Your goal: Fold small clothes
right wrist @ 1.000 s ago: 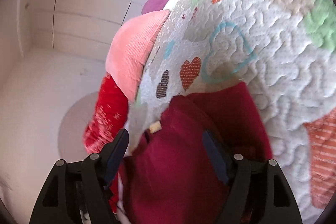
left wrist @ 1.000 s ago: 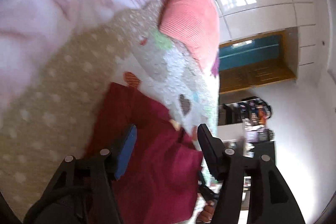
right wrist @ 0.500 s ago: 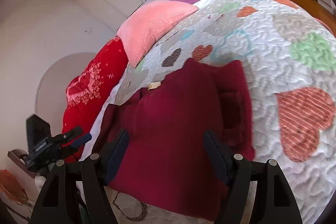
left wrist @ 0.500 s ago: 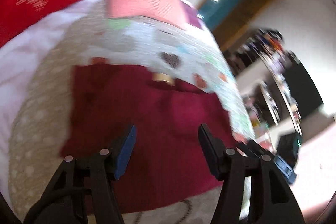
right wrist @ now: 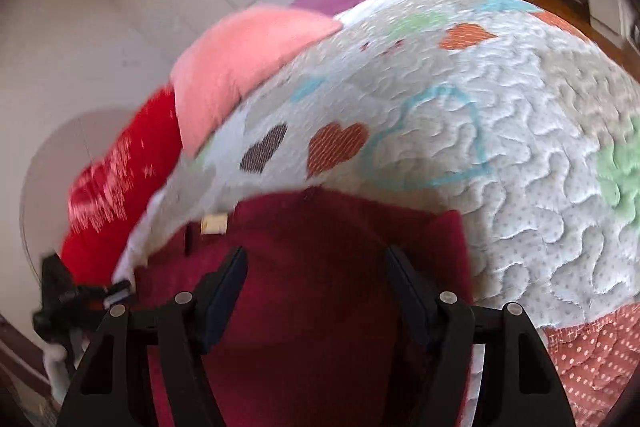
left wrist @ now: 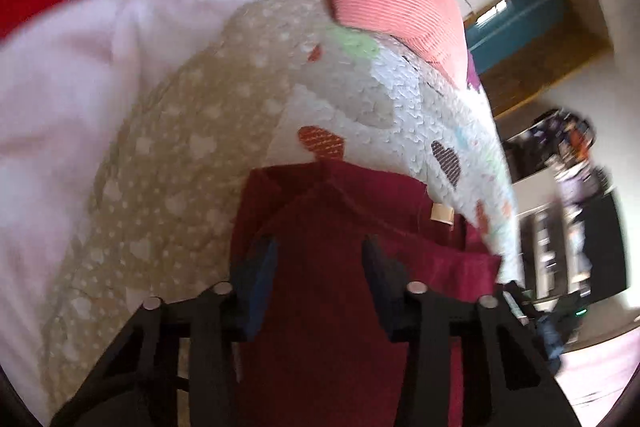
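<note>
dark red knitted garment (left wrist: 332,267) lies flat on heart-patterned quilted bed cover (right wrist: 520,187), near its edge | left gripper (left wrist: 318,267) jaws wide, over garment | right gripper (right wrist: 316,283) jaws wide; contact unclear, blurred | pink ribbed pillow (right wrist: 240,67) beyond

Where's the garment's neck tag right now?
The cream neck tag sits on the maroon garment, at its edge nearest the heart quilt, left of centre in the right-wrist view.

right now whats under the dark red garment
The dark red garment lies on the heart-print quilt, and in the left wrist view its left edge lies on a beige spotted blanket. Whatever sits directly beneath its middle is covered.
</note>
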The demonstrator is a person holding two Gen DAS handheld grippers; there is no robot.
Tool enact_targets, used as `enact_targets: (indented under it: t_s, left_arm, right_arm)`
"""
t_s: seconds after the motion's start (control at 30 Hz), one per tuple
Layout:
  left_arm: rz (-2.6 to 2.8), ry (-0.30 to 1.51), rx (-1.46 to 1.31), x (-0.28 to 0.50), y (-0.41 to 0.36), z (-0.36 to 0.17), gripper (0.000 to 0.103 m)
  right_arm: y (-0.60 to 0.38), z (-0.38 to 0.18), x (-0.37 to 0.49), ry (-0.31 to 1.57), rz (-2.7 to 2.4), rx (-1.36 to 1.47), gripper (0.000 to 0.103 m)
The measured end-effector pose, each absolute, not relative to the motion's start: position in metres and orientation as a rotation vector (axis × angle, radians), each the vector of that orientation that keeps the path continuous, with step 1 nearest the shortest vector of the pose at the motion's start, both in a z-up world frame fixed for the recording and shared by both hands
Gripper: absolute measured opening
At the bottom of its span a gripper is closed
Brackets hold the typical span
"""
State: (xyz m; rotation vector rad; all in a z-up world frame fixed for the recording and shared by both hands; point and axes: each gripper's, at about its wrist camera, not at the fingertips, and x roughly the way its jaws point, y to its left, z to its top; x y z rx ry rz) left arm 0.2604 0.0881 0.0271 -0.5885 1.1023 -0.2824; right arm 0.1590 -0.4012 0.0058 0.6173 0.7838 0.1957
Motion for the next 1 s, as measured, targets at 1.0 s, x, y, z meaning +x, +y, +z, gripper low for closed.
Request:
enact_targets:
  t_s: [1.0]
  left_arm:
    - [-0.114,0.995,-0.185,-0.008,0.036,0.011,0.068]
  right_arm:
    - [-0.377,-0.007,-0.094,0.667,0.066,0.441,0.082]
